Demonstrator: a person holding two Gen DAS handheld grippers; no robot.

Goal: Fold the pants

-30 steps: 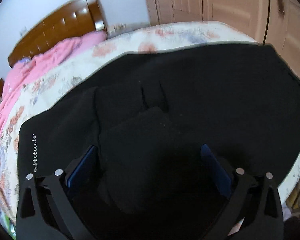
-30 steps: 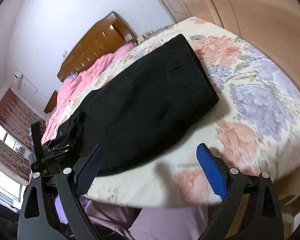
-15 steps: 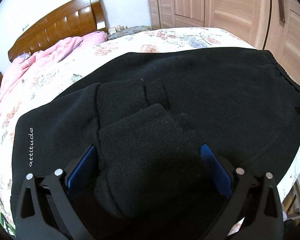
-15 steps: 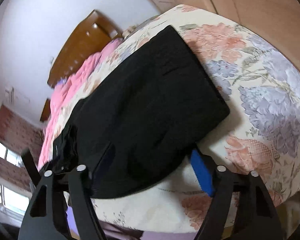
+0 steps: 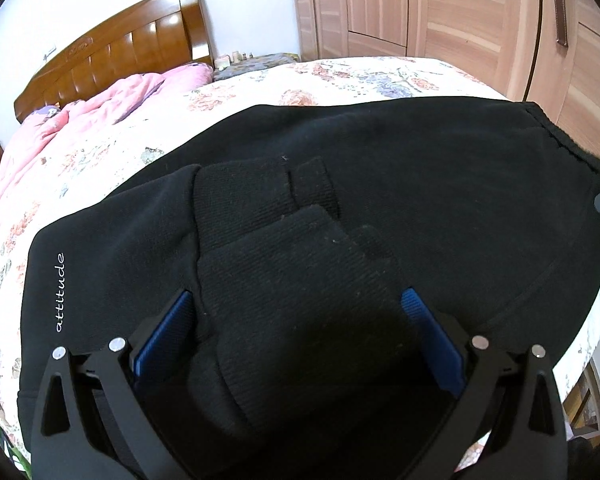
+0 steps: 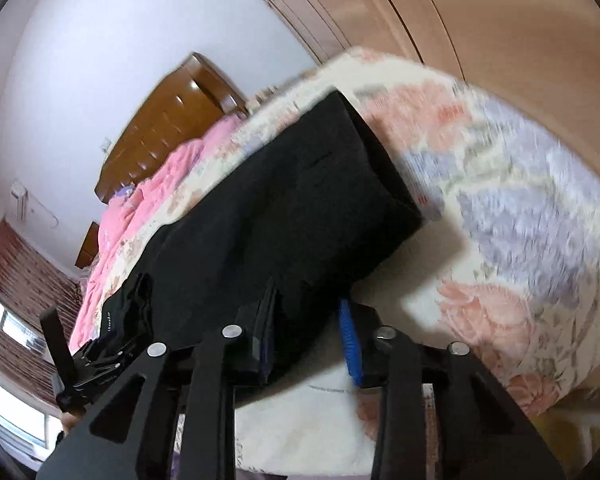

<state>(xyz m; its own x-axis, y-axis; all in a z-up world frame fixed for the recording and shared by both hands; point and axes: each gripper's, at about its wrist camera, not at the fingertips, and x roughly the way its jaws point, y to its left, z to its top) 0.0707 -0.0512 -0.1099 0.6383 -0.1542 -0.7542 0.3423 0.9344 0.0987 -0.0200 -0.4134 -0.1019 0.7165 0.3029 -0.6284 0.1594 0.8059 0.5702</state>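
The black pants (image 5: 400, 184) lie spread across the flowered bedspread (image 5: 340, 76), folded over so the ribbed cuffs (image 5: 260, 200) rest on top of the wider part, with a small white word printed along the edge to the left of the left claw (image 5: 296, 328). That claw is wide open, its blue pads (image 5: 164, 332) standing either side of a bunched ribbed fold of the pants without pressing on it. The right claw (image 6: 308, 320) is narrowed down at the near corner of the pants, with cloth sitting between its pads; the picture is blurred there, so I cannot tell if it is fully pinched tight. Ahead of the right claw the pants run away up the bed to a squared folded end. Beyond them, up and to the left, lies a pink quilt (image 5: 100, 100) against a brown wooden headboard (image 5: 116, 52). Tall wooden wardrobe doors (image 5: 460, 20) stand ahead and right of the left claw.
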